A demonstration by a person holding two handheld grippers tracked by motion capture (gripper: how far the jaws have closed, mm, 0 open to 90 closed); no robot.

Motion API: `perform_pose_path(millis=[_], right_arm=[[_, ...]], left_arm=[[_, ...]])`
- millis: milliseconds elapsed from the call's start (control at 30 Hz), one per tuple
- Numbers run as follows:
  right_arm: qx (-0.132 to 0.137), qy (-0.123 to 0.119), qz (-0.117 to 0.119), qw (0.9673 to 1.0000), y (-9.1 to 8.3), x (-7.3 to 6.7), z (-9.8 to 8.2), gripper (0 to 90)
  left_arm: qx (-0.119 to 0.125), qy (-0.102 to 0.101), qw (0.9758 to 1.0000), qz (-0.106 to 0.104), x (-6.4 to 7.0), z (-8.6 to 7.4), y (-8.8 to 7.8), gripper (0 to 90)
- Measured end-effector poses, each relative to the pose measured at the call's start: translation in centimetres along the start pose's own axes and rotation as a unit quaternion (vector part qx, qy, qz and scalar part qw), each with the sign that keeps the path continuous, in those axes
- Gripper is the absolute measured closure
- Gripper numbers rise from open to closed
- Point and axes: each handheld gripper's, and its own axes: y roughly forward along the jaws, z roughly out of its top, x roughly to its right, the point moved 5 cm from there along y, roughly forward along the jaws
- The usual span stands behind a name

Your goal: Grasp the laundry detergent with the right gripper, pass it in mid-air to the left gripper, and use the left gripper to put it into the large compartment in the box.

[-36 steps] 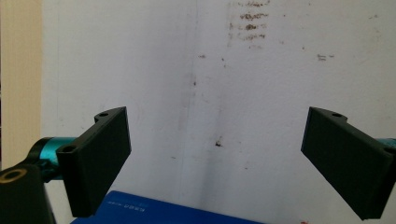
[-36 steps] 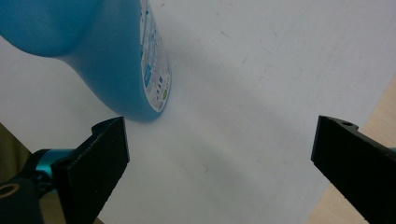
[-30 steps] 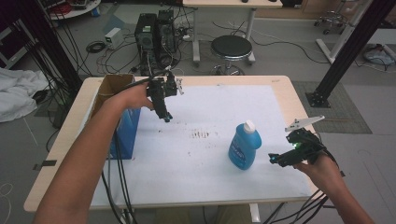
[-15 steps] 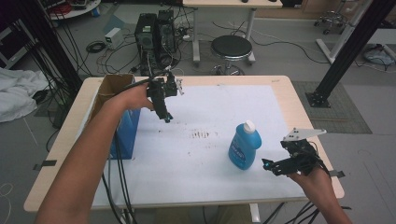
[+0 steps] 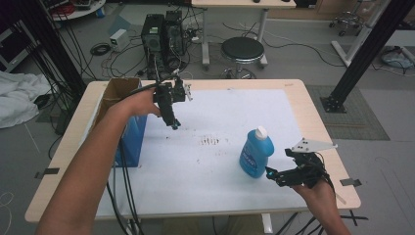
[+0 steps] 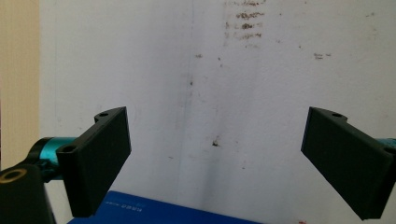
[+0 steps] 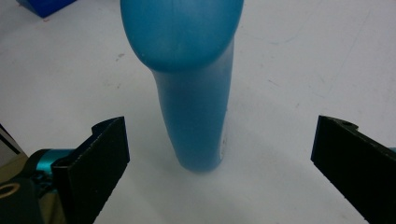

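A blue bottle [image 5: 255, 154] with a white cap stands upright on the white table mat [image 5: 220, 112], right of centre. My right gripper [image 5: 270, 174] hovers low just to its near right, jaws wide open and pointing at the bottle's base. In the right gripper view the bottle [image 7: 196, 102] stands ahead of the two jaws, touching neither. My left gripper [image 5: 174, 124] hangs above the mat near the left side, pointing down, open and empty. In the left gripper view [image 6: 215, 154] the stained mat lies below it and a blue box edge [image 6: 159, 212] shows at the bottom.
A blue box with an open cardboard top [image 5: 128, 128] stands at the table's left edge, beside my left forearm. Dark smudges [image 5: 211, 141] mark the mat's middle. Cables hang over the near edge. A stool [image 5: 242, 50] and computer towers [image 5: 161, 30] sit beyond the table.
My right gripper has moved down and toward the near side of the bottle, turning its jaws toward the bottle's base. The left gripper has stayed where it was.
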Motion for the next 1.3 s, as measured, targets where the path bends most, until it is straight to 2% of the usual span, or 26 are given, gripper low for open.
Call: perform_pose_path(millis=[200,600,967,1300], right_arm=[[0.027,0.007,0.005,0.9996,0.7,-0.5,0.3,3.3],[0.043,0.013,0.008,0.999,2.7,-0.9,0.6,3.2],[0.072,0.026,0.01,0.997,4.6,-1.1,0.7,3.3],[0.1,0.029,-0.005,0.9945,5.6,-1.3,0.5,3.9]], left_arm=[[-0.001,0.003,1.0,-0.001,0.0,0.0,0.0,8.2],[-0.001,0.001,1.0,-0.002,0.1,0.0,0.1,8.2],[-0.001,-0.001,1.0,0.0,0.0,-0.2,0.1,8.2],[0.0,-0.003,1.0,-0.001,0.0,-0.4,0.1,8.3]])
